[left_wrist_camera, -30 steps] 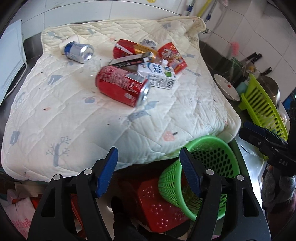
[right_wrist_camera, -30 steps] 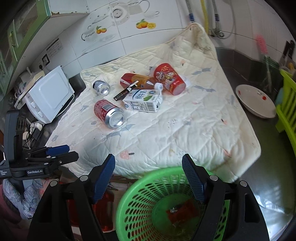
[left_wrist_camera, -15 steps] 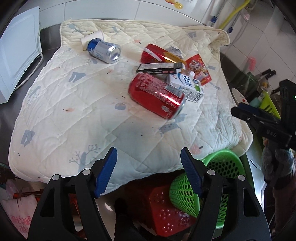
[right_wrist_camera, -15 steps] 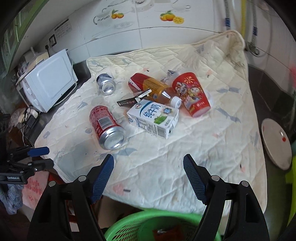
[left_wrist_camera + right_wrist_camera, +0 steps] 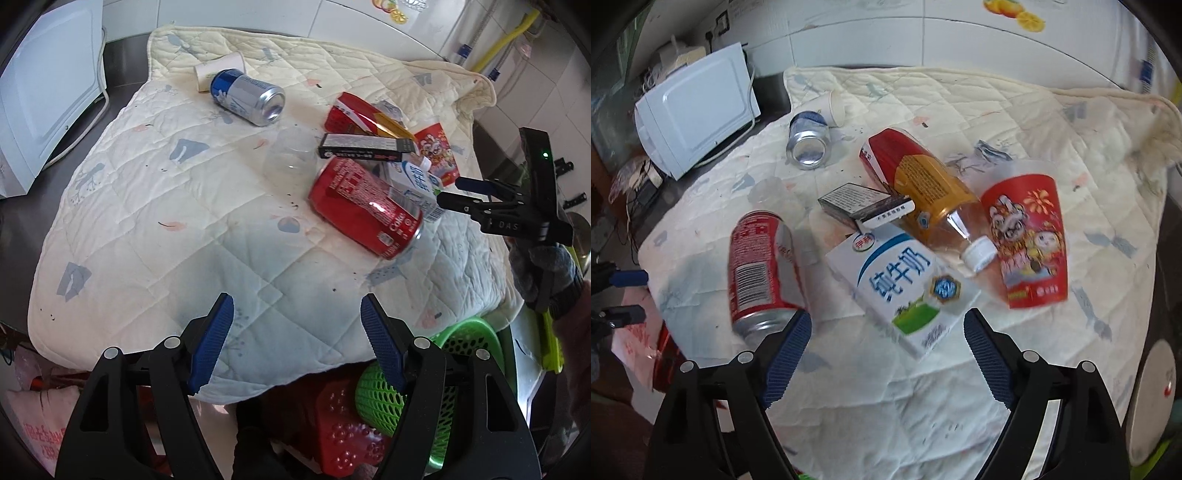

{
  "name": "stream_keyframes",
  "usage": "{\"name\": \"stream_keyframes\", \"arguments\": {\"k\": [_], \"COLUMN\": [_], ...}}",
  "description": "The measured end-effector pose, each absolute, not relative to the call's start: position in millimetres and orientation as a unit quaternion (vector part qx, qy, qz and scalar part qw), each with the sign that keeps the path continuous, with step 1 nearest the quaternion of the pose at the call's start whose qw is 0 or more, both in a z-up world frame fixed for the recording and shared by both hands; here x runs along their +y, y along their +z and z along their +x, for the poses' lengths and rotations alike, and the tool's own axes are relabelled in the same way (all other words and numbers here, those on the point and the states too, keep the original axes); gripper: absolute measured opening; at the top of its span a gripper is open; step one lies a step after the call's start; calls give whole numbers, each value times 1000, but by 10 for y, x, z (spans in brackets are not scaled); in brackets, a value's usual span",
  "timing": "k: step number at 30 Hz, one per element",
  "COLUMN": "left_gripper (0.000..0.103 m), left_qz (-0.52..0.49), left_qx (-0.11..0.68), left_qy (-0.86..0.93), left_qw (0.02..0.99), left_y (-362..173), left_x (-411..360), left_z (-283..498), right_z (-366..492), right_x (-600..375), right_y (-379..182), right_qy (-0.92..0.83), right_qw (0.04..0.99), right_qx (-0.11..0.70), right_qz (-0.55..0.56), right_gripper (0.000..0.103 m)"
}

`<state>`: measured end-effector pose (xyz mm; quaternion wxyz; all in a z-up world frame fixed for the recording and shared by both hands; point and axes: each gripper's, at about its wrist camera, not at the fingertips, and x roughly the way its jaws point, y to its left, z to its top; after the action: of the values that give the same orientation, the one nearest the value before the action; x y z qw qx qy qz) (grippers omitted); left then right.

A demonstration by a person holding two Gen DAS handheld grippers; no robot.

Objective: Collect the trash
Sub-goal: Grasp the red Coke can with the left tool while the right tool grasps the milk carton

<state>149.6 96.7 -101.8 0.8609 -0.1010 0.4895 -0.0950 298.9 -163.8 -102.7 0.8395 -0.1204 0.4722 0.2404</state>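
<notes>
Trash lies on a cream quilted pad (image 5: 155,229): a red cola can (image 5: 364,210) (image 5: 759,269), a white milk carton (image 5: 901,288), a blue-silver can (image 5: 247,96) (image 5: 808,142), a black box (image 5: 866,206), a red-yellow bottle (image 5: 923,192), a red paper cup (image 5: 1028,240). My left gripper (image 5: 297,343) is open and empty over the pad's near edge. My right gripper (image 5: 886,350) is open and empty, just in front of the carton and cola can. A green basket (image 5: 436,373) sits below the pad's edge.
A white microwave (image 5: 694,107) stands left of the pad. A small white paper cup (image 5: 219,70) lies behind the blue can. A clear plastic cup (image 5: 290,158) lies mid-pad. A white plate (image 5: 1152,398) sits at the right. A red perforated object (image 5: 347,424) lies below.
Both grippers have moved forward over the pad towards the trash. The green basket has dropped nearly out of the right wrist view. Both stay open and empty.
</notes>
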Motion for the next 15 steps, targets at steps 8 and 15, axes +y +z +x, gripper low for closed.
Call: {"name": "stream_keyframes", "arguments": {"k": [8, 15], "left_gripper": [71, 71], "left_qz": [-110, -120], "left_qx": [500, 506], "left_qy": [-71, -55], "left_qw": [856, 852], "left_y": [-1103, -1158], "left_x": [1129, 1261], "left_z": [1584, 1643], "right_z": [3436, 3645], "right_x": [-1525, -1453], "right_y": [-1241, -1393], "right_qy": [274, 313], "right_qw": [814, 783], "right_qx": [491, 515], "right_qz": [-145, -154], "right_gripper": [83, 85]}}
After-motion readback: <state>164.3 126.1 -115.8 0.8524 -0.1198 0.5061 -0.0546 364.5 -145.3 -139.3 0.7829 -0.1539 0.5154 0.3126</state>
